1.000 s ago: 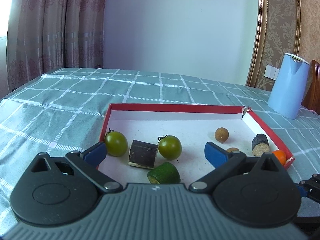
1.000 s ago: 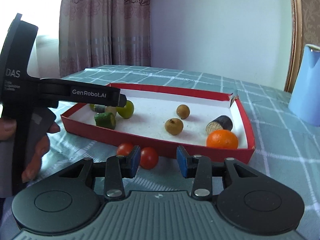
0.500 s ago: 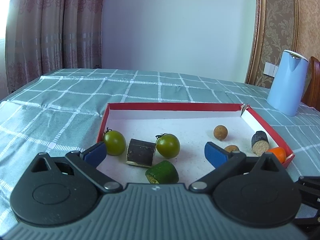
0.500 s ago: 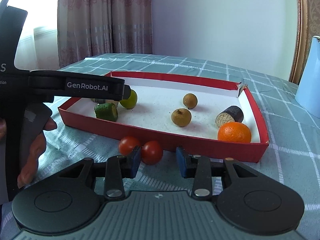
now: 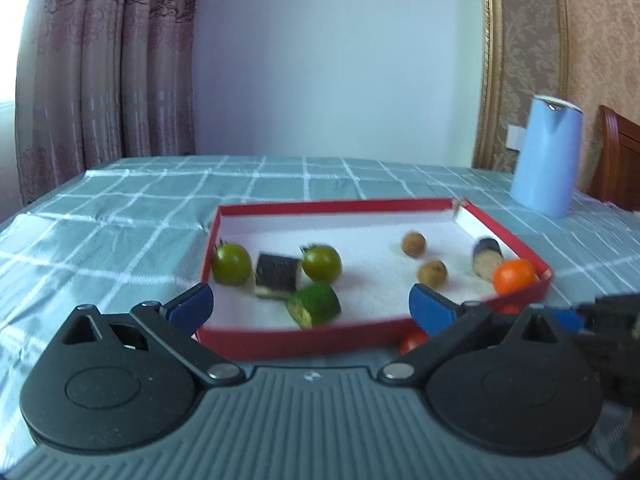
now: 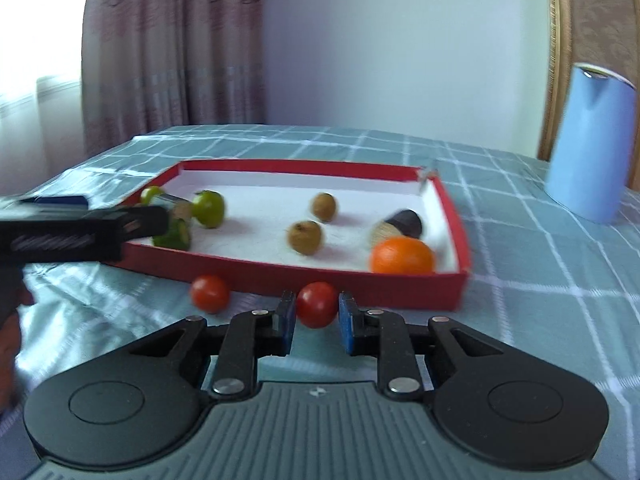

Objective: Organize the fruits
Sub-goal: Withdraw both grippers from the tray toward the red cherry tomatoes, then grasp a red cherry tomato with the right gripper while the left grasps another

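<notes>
Tablecloth (image 6: pixel 520 280) in green check covers the whole surface, with a pale blue jug (image 6: pixel 592 144) standing well behind. On the cloth sits a shallow red tray (image 6: pixel 456 276) with a white floor. Inside it lie an orange (image 6: pixel 402 256), two green tomatoes (image 5: pixel 231 263), a cucumber piece (image 5: pixel 314 305), two dark-skinned cut chunks (image 5: pixel 277 275) and two small brown fruits (image 6: pixel 305 237).

Outside the tray, just in front of its near wall, two red cherry tomatoes rest on the cloth. Your step, as it appears, is picking up these strays so they can join the rest.

Your right gripper (image 6: pixel 317 322) has its blue pads spread a little wider than the nearer red tomato (image 6: pixel 317 304), which sits between the fingertips, not yet squeezed; whether a pad touches it I cannot tell. The other red tomato (image 6: pixel 209 293) lies just to its left, apart from it.

Your left gripper (image 5: pixel 310 308) hovers wide open and holds nothing, low over the tray's near edge.

Next move, likely: close the right jaws gently, since the skin looks smooth and may roll or slip, then lift it over the red wall.
</notes>
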